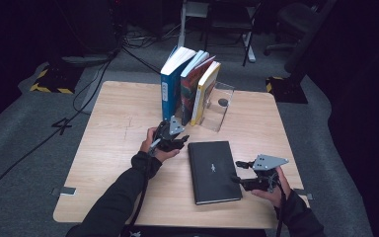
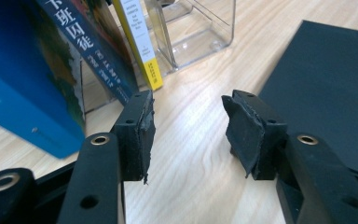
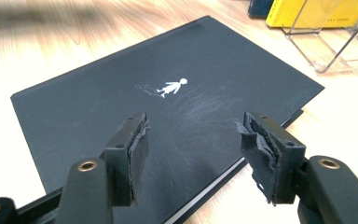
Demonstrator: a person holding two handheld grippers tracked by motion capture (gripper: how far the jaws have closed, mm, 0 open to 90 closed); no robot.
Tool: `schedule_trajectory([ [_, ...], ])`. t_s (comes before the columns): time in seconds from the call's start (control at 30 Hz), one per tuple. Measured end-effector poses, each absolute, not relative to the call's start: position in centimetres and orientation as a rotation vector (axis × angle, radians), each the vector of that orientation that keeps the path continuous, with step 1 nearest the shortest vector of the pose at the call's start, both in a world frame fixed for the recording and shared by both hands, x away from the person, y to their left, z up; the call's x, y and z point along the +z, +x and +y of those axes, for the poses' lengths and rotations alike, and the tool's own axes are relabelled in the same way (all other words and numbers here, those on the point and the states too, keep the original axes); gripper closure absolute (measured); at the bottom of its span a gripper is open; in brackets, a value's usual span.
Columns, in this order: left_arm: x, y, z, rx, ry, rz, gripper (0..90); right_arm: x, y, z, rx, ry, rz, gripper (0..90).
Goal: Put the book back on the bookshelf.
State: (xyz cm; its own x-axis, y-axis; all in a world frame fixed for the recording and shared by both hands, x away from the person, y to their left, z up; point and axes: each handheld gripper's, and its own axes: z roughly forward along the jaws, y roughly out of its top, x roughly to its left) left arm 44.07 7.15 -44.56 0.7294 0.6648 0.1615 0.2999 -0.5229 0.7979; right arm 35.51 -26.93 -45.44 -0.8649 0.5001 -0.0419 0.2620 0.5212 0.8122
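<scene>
A black hardcover book with a small white figure on its cover lies flat on the wooden table. My right gripper is at the book's right edge, and its jaws stand open over the cover with nothing between them. My left gripper is just left of the book's far corner, open and empty above bare wood. Behind it, a blue book, a dark illustrated book and a yellow book lean against a clear bookend.
The leaning books and the clear bookend stand at the table's far middle. Cables run over the grey floor at the left. An office chair and desk legs stand beyond the table.
</scene>
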Motion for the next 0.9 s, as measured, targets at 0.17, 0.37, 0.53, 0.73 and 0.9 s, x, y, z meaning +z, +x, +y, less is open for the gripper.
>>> schedule_trajectory([
  [0.17,-44.7,42.5,8.1,0.569,2.154,0.699,48.2,-45.7,35.4,-27.1,1.249,0.651,2.517,40.9],
  [0.37,-45.2,40.7,9.3,0.557,2.178,0.652,46.2,-45.7,35.3,-27.7,1.25,0.673,2.52,40.2],
  [0.53,-45.6,39.3,10.1,0.561,2.212,0.624,45.3,-45.8,35.3,-28.1,1.247,0.689,2.53,39.4],
  [0.73,-46.1,37.6,10.9,0.526,2.238,0.601,44.0,-45.9,35.1,-28.4,1.24,0.704,2.548,37.4],
  [0.9,-47.0,36.1,11.4,0.487,2.264,0.592,43.5,-46.0,34.9,-28.8,1.23,0.711,2.558,36.9],
])
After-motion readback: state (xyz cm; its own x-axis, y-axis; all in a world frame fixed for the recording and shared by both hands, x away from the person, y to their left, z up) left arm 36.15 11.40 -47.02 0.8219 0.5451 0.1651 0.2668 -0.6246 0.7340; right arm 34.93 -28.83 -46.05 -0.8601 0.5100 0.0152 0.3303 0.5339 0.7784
